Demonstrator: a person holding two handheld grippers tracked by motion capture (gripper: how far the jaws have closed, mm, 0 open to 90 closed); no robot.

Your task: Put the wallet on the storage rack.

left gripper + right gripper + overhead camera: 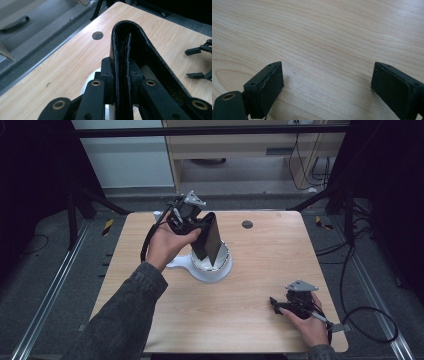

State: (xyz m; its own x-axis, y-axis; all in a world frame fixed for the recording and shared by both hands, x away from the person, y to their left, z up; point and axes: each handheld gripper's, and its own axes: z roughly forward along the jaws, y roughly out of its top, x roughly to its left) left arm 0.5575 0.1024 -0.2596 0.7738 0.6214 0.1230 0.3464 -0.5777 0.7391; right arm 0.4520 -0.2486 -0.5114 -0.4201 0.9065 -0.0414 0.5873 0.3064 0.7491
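Presently, one wooden table [250, 285] carries one white round container [212, 265]. One black leather sleeve [209, 240], folded, stands tilted with its lower end inside the container. The left gripper [197, 222] has its jaws clamped on the sleeve's upper edge. The right gripper [275, 304] rests near the table's front right, jaws spread wide, nothing between them.

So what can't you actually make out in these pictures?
- High view: the inside of the white holder is hidden by the black leather pouch standing over it.
- Left gripper view: the pouch's lower end is cut off by the bottom edge and covered by the left gripper, whose jaws clamp it.
- High view: the white thing behind the left hand is too hidden to name.
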